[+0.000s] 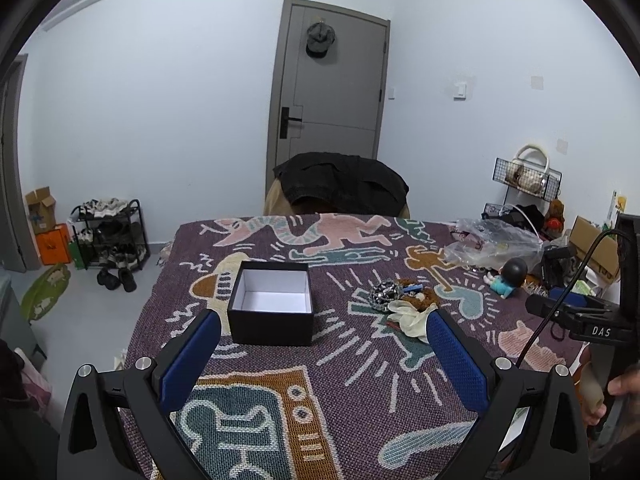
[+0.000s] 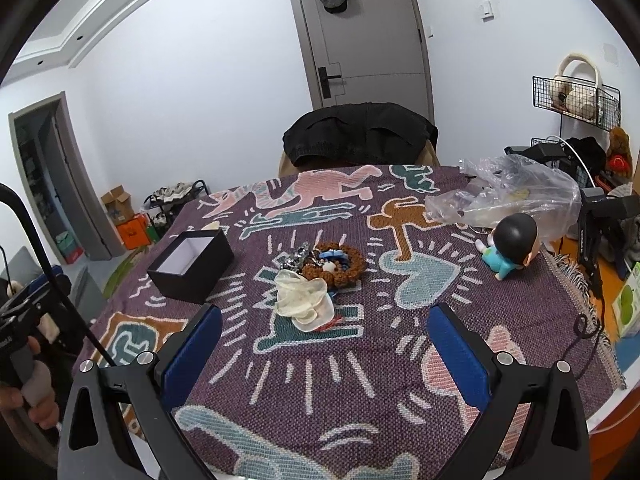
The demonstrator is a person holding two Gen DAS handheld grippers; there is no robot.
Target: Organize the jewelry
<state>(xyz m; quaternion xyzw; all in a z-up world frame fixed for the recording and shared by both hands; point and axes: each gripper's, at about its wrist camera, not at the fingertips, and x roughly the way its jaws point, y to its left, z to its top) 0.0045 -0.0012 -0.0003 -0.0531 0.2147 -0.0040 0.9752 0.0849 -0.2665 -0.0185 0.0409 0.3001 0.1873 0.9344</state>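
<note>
On the far left, by the wall, stands an orange carton with a dark mark on its face too small to read, and just right of it a black metal shoe rack. Next comes the worktop, draped in a purple woven cloth patterned with cartoon figures.

The left claw hangs over the near edge with its blue-padded fingers spread wide and nothing between them. At about its 11 o'clock sits the open black cardboard box with a white lining, upright and empty.

To the right of the box, at roughly its 3 o'clock and well apart from it, lies the small heap of jewelry: a silver chain touching a brown beaded bracelet ring with bits of blue inside it, and a crumpled cream-white cloth pouch lying against them on the near side.

The right claw hovers just short of that heap, at its 6 o'clock, also gaping wide and holding nothing. In the left wrist view its black body shows the white letters "DAS".

Further right a small black-haired figurine in a teal outfit lies on the cloth, with a crumpled clear plastic bag just behind it at 12 o'clock. Behind the worktop, a black jacket is draped over a chair.
</note>
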